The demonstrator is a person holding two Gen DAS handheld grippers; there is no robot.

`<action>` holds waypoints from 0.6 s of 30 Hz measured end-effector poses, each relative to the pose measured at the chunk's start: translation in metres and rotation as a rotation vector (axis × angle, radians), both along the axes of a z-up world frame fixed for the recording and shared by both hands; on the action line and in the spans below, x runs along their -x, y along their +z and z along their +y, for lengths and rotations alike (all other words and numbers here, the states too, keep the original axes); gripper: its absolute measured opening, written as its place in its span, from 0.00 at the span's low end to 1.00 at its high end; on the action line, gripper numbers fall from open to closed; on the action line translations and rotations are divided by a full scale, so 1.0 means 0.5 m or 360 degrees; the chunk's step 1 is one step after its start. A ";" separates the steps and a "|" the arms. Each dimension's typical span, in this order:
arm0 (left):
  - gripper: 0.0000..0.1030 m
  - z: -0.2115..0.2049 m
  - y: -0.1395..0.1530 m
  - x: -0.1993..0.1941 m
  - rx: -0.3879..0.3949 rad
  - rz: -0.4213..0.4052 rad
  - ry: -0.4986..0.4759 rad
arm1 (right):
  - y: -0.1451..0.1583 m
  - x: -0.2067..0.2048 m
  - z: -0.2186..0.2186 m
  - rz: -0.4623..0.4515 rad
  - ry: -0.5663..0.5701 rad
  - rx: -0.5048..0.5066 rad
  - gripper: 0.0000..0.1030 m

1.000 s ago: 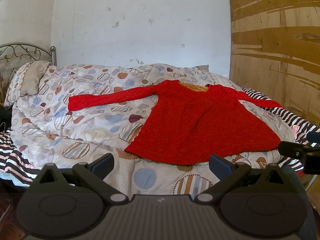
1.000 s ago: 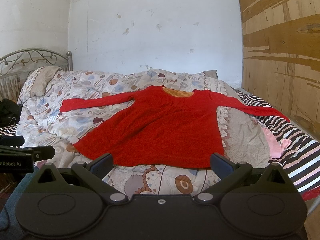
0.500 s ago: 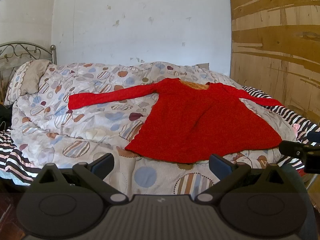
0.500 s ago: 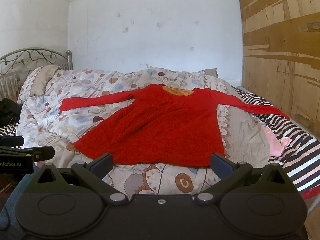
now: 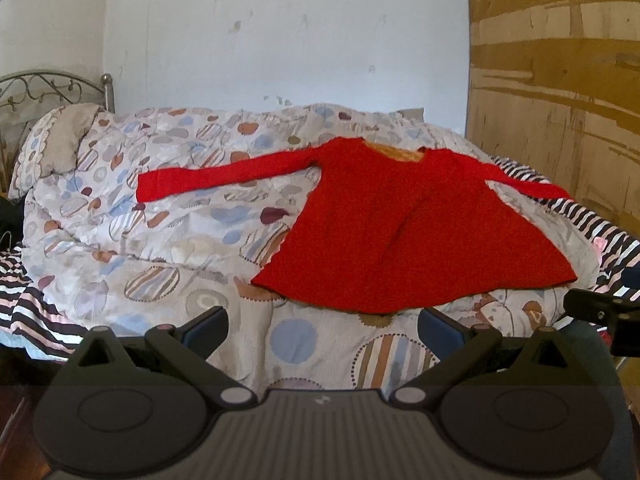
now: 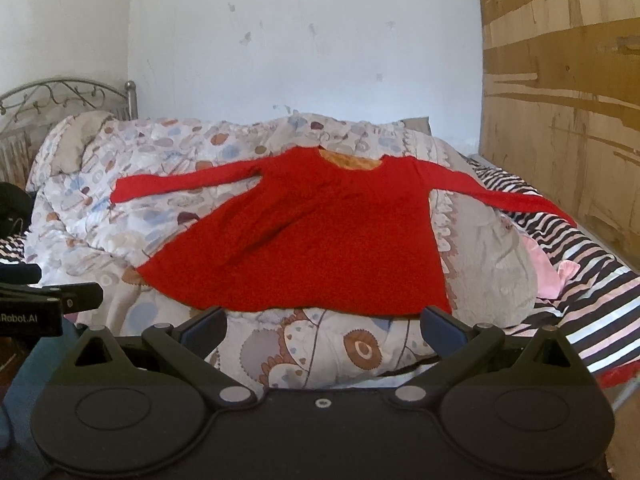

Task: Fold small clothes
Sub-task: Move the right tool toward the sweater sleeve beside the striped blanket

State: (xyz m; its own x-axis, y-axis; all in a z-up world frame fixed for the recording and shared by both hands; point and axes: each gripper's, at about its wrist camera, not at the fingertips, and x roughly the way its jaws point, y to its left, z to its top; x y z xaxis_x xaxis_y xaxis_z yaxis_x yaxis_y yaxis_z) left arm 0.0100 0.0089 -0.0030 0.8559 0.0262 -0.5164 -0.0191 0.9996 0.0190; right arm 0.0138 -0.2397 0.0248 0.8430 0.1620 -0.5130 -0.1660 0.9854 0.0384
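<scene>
Red top: flat on bed, mid-frame, sleeves spanning left-right, hem nearest me. Left gripper and right gripper: jaws spread, empty, just short of hem.

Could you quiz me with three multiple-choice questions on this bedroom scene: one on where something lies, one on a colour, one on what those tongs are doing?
1. Where does the garment lie?
A. spread flat on the patterned quilt
B. hung on the metal headboard
C. piled on the floor

2. What colour is it?
A. blue
B. red
C. green

3. How do both tongs stand?
A. shut on a sleeve
B. shut on the hem
C. open, holding nothing

Answers:
1 A: the red top lies with both sleeves stretched out across the quilt.
2 B: it is red all over, with an orange lining at the neck.
3 C: the left tongs and right tongs gape wide just short of the hem, clear of the cloth.
</scene>
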 end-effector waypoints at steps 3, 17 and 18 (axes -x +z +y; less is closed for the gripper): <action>1.00 0.003 0.006 -0.016 -0.0010 0.0034 -0.0019 | 0.001 -0.010 -0.006 0.0024 -0.0013 -0.0006 1.00; 1.00 0.000 0.083 -0.179 -0.0077 0.0044 -0.0080 | 0.007 -0.081 -0.045 0.0106 -0.0032 -0.0011 1.00; 1.00 -0.003 0.086 -0.196 -0.0073 0.0052 -0.0085 | 0.007 -0.091 -0.049 0.0108 -0.0034 -0.0011 1.00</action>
